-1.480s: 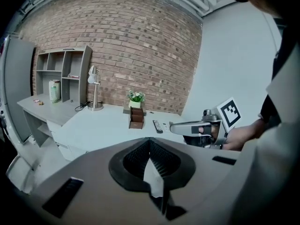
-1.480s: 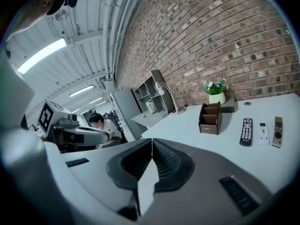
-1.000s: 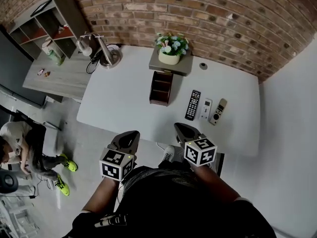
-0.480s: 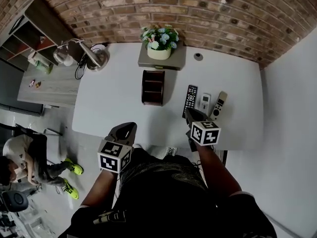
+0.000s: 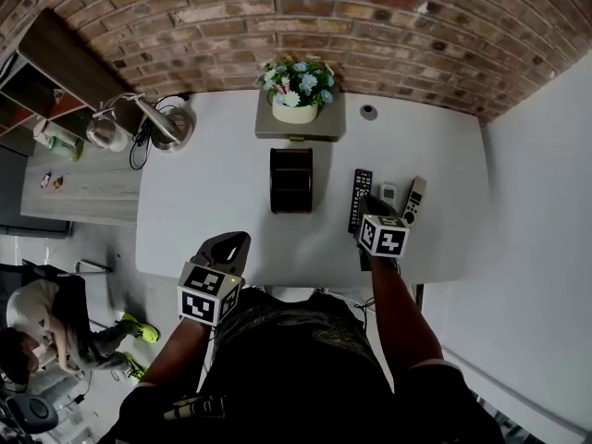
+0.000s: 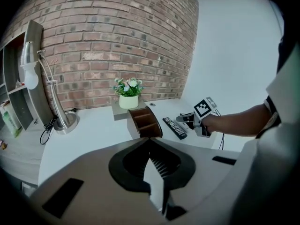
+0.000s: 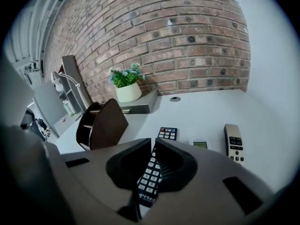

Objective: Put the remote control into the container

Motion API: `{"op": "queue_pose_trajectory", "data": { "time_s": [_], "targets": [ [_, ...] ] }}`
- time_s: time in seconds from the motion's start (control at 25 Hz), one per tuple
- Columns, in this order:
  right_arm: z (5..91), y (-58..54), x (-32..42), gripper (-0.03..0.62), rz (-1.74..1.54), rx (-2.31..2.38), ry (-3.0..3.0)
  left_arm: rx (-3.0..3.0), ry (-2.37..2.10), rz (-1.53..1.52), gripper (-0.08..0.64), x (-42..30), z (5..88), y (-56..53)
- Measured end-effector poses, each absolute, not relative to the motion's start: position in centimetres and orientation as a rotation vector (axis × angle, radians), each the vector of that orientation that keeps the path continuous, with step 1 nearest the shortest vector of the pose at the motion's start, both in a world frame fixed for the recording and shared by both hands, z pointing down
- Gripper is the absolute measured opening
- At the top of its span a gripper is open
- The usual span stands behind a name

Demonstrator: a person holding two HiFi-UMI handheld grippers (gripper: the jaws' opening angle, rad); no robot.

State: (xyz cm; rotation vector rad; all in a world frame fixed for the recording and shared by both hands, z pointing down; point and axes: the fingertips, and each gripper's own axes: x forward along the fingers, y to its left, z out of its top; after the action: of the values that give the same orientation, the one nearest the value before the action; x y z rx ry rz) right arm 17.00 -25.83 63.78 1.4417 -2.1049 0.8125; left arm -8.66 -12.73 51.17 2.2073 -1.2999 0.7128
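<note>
L claw [image 6: 150,142]: jaws together, nothing btwn them. White table [image 6: 93,130] spreads ahead. Straight ahead, brown container [image 6: 144,122] w/ dividers showing. Just right of it, black remote [image 6: 174,127] lying flat. Further right, R claw [image 6: 182,119] w/ marker cube, tips at remote's far side; contact unclear. Person's arm [image 6: 239,121] behind it. Beyond container, flower pot [image 6: 128,93] on grey stand by brick wall. Ahead-left, desk lamp [image 6: 56,102]; shelf unit [image 6: 18,102] far left.

Long black plastic remote control [image 7: 168,133]: mid section hidden behind right gripper [image 7: 153,143]; btn print too small.
Small white remote [image 5: 388,192]: near end behind same gripper.
Seated person [image 5: 37,317]: partly cut off, left edge.
</note>
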Motion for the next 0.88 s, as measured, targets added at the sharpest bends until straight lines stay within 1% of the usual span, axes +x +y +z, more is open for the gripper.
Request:
{"op": "queue_pose_trajectory", "data": {
  "time_s": [0.04, 0.08, 0.2, 0.4, 0.52, 0.88],
  "targets": [
    [64.2, -26.5, 17.4, 0.015, 0.828, 1.462, -2.069, 2.215, -1.286, 0.708, -0.006, -8.9, 51.1, -13.2],
    [64.6, -27.2, 17.7, 0.035, 0.838, 1.473, -2.036, 2.222, -1.273, 0.707, -0.006, -9.2, 51.1, -13.5],
    [65.7, -29.6, 18.0, 0.131, 0.838, 1.480, -1.956, 2.224, -1.257, 0.718, -0.006, -10.4, 51.4, -14.2],
    [68.1, -31.7, 18.2, 0.221, 0.933, 1.450, -1.844, 2.182, -1.257, 0.713, -0.006, -12.4, 51.9, -14.7],
    [69.2, -32.3, 18.2, 0.232, 0.972, 1.426, -1.787, 2.170, -1.265, 0.713, -0.006, -13.5, 52.1, -14.8],
    [70.1, -33.1, 18.4, 0.232, 0.974, 1.400, -1.701, 2.155, -1.276, 0.659, -0.006, -14.7, 51.8, -15.7]
  ]
}}
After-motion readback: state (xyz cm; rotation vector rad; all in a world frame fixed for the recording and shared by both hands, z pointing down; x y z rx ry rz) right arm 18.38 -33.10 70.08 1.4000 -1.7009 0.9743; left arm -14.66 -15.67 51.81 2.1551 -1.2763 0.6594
